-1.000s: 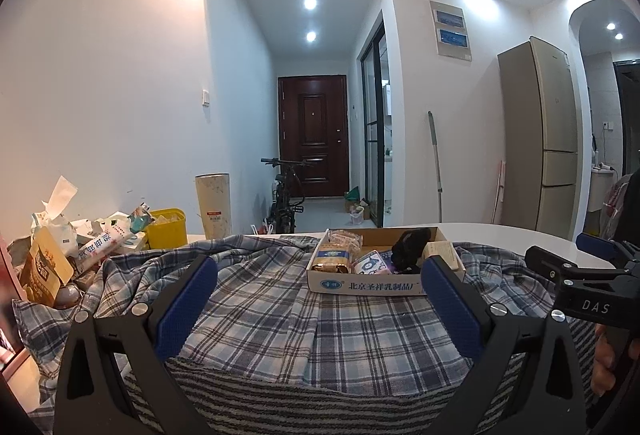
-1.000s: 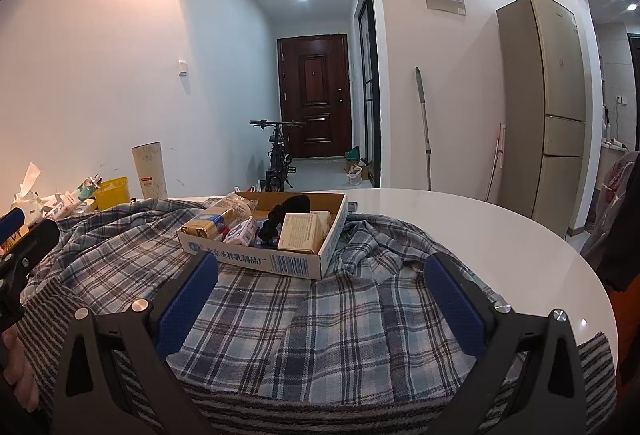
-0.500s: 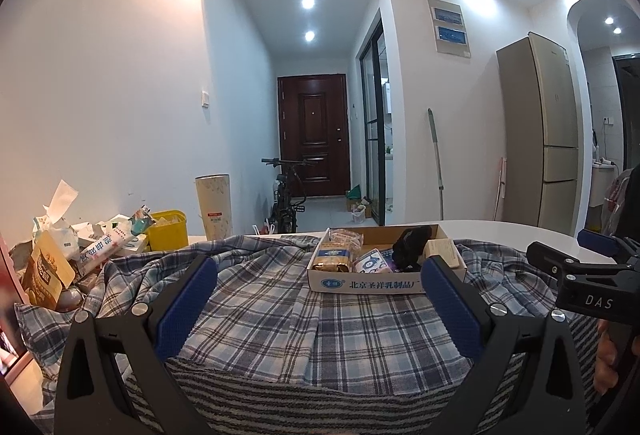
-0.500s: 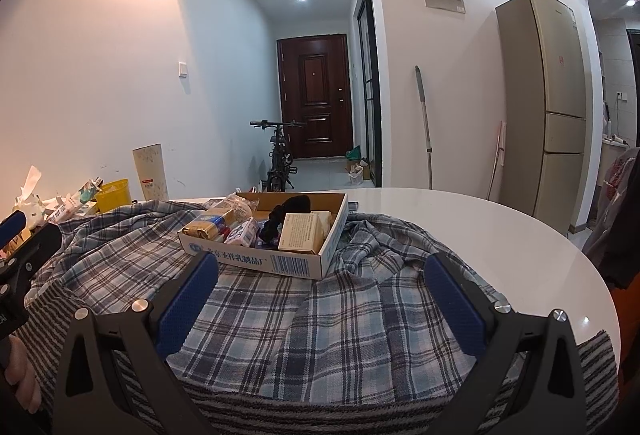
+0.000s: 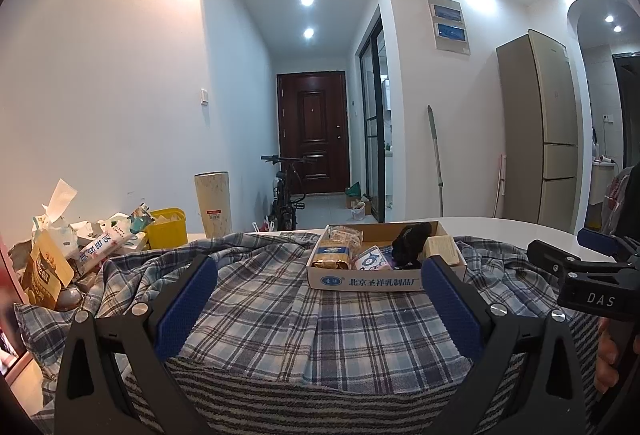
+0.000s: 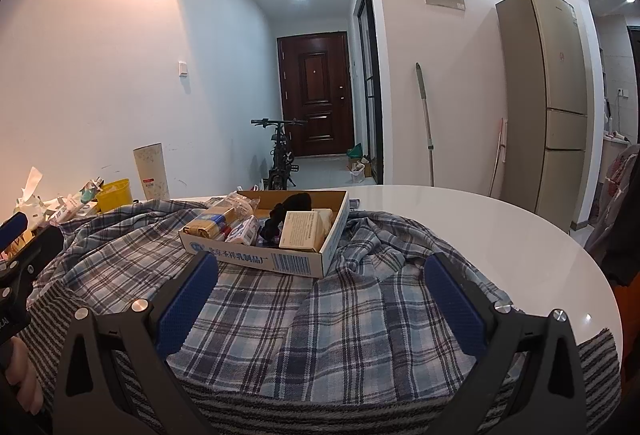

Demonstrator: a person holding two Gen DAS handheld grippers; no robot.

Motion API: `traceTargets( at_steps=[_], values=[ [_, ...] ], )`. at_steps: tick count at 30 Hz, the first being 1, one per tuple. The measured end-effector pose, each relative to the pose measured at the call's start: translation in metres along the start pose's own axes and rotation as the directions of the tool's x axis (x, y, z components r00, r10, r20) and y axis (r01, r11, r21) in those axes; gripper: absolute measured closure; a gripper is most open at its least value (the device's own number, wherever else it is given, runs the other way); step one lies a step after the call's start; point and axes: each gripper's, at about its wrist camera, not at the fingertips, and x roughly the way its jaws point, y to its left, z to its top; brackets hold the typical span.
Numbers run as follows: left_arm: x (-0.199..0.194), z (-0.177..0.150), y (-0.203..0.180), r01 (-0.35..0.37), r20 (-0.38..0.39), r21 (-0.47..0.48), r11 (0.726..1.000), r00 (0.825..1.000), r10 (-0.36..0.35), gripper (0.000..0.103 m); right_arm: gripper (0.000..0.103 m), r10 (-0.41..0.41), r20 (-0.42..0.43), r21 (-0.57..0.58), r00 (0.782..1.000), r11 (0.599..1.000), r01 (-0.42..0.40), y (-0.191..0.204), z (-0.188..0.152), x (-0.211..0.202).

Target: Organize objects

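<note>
Both views have risen slightly; left claw (image 5: 319,309) and right claw (image 6: 321,309) stay wide, empty.

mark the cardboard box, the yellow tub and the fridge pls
cardboard box (image 6: 256,260): right wrist view, printed front wall.
yellow tub (image 5: 167,235): left wrist view, front side.
fridge (image 6: 560,83): right wrist view, upper door.

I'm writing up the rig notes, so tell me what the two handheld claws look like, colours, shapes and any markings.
Both match: the left claw and right claw each have two black angular fingers with triangular cutouts and silver screws, tipped with textured blue pads. In the left wrist view, the right claw's black body carries white letters "DAS". No cables or sleeves are visible.
</note>
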Motion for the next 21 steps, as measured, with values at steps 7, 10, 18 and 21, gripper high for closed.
traceTargets(
  at_steps=[7,10,18,21],
  values=[
    [0.0004,0.0000,-0.0007,0.000,-0.002,0.002,1.000,1.000,0.000,0.000,0.000,0.001,-0.003,0.004,1.000,1.000,-0.001,0.0000,-0.0002,0.0008],
    [0.0004,-0.0003,-0.0010,-0.001,-0.004,0.003,1.000,1.000,0.001,0.000,0.000,0.002,-0.003,0.005,1.000,1.000,-0.002,-0.0006,-0.0002,0.0006],
    [0.0011,-0.0014,-0.0004,0.000,-0.003,0.003,1.000,1.000,0.000,0.000,0.000,0.002,-0.003,0.006,1.000,1.000,-0.002,-0.0009,-0.0002,0.0002],
    [0.0012,-0.0012,-0.0004,0.000,-0.004,0.003,1.000,1.000,0.000,0.000,0.000,0.003,-0.003,0.006,1.000,1.000,-0.003,-0.0009,-0.0002,0.0002]
  ],
)
